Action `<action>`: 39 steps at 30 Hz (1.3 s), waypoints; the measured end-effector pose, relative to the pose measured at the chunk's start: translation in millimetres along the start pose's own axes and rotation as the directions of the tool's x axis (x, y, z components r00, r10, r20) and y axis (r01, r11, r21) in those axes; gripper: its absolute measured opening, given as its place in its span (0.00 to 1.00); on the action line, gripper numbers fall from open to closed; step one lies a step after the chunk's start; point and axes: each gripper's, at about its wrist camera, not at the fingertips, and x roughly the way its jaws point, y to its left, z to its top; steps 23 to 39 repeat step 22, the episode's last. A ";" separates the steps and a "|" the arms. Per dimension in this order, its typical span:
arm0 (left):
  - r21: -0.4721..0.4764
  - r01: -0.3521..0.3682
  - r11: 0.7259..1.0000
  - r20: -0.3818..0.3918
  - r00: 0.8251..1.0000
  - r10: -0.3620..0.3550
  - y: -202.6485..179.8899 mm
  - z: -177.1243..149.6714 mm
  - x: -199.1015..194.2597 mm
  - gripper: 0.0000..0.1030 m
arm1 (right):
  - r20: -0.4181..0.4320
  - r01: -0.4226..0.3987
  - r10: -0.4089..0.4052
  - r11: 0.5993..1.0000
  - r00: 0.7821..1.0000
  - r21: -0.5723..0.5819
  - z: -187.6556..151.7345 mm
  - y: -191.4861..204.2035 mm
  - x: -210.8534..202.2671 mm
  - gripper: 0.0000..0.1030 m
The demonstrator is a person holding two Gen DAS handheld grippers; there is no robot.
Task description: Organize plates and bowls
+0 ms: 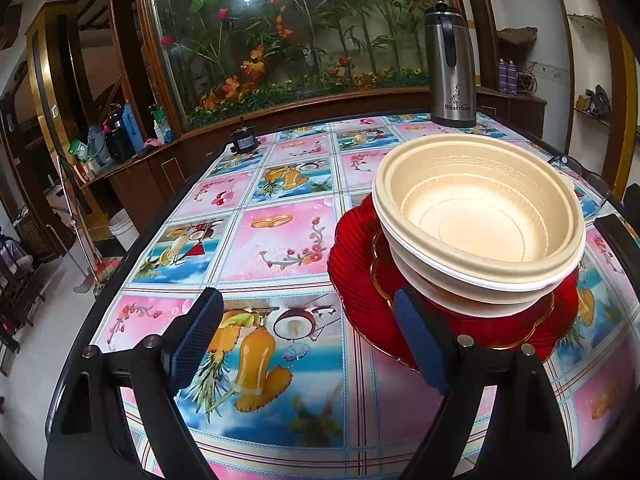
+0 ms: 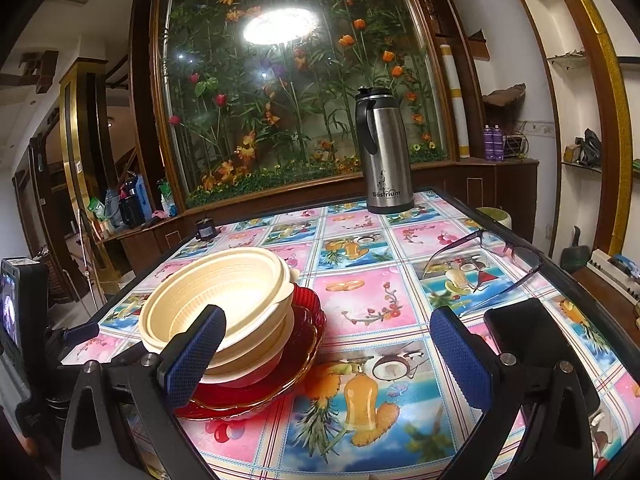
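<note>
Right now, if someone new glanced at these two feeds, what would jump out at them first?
The stack: cream bowls nested on red plates, standing on the loud fruit-print tablecloth. Both the left gripper and the right gripper are open and empty, one on each side of the stack. Behind, a steel flask stands at the far table edge before a big glass case of artificial flowers; spectacles lie to the right.

The steel thermos jug (image 2: 385,152), upper middle of the right wrist frame, reads "Bostrium". In the left wrist frame it stands upper right. No other text is legible.
</note>
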 end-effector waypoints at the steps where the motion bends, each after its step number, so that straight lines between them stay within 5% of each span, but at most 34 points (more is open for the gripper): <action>1: 0.000 0.000 1.000 -0.001 1.000 0.000 0.1 0.0 0.3 0.85 | -0.001 0.000 0.000 1.000 1.000 0.000 0.0 0.0 0.0 1.00; 39: 0.000 0.033 0.999 -0.030 0.999 -0.033 8.5 0.7 2.8 0.85 | -0.005 0.003 -0.003 1.000 1.000 0.003 -0.1 0.2 0.0 1.00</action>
